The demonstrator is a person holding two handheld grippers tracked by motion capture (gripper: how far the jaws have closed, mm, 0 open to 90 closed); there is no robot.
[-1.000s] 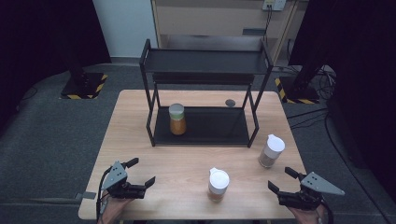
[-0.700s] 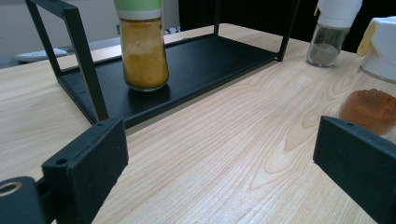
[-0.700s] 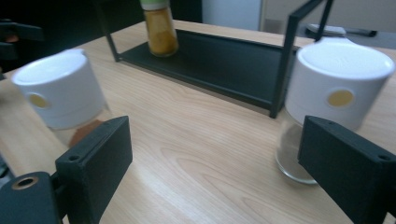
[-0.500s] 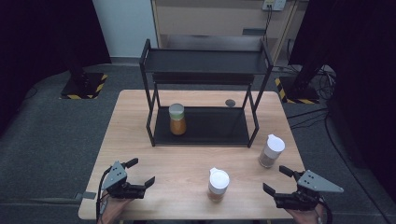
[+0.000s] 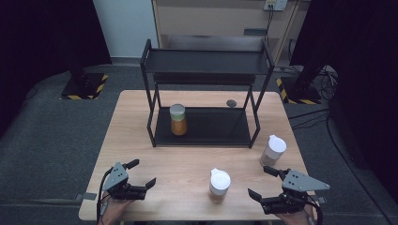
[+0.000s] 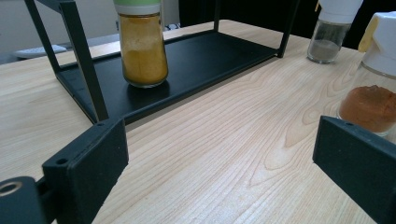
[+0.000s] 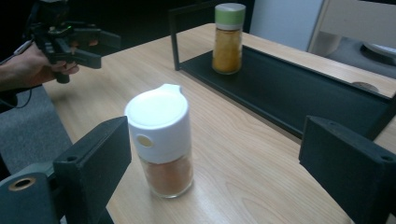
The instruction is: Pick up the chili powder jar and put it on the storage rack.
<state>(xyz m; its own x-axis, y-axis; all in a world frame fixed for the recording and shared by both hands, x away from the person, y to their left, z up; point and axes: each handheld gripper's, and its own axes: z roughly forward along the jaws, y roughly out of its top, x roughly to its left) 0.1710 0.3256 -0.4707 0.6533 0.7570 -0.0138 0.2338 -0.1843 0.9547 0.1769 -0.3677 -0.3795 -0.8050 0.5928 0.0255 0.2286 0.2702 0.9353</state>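
Between the spread jaws of the right gripper [image 5: 264,184], opening wider just now: nothing held, only bare wood and, ahead of them in the right gripper view, the white-capped jar [image 7: 161,140] of orange-brown powder, upright on the table [image 5: 187,164], near the front edge and a little left of the middle. Not touching the jar, pads well apart from its sides.

At the front left corner of the table, the left gripper [image 5: 142,174], jaws also wide apart and empty, hovering low over the wood, held by a hand [image 5: 112,213] coming from the bottom of the high view. Same white-capped jar seen at the right edge of the left gripper view.

Farther out, at the right side of the table, a second jar with a white cap [image 5: 273,150] and grey-brown content, upright, just beside the front right leg of the black rack [image 5: 206,61]. On the lower shelf of the rack, at its left part, a green-lidded jar [image 5: 178,119] of yellow powder, standing upright. Behind the rack, on the wood, a small dark round disc [image 5: 231,102].
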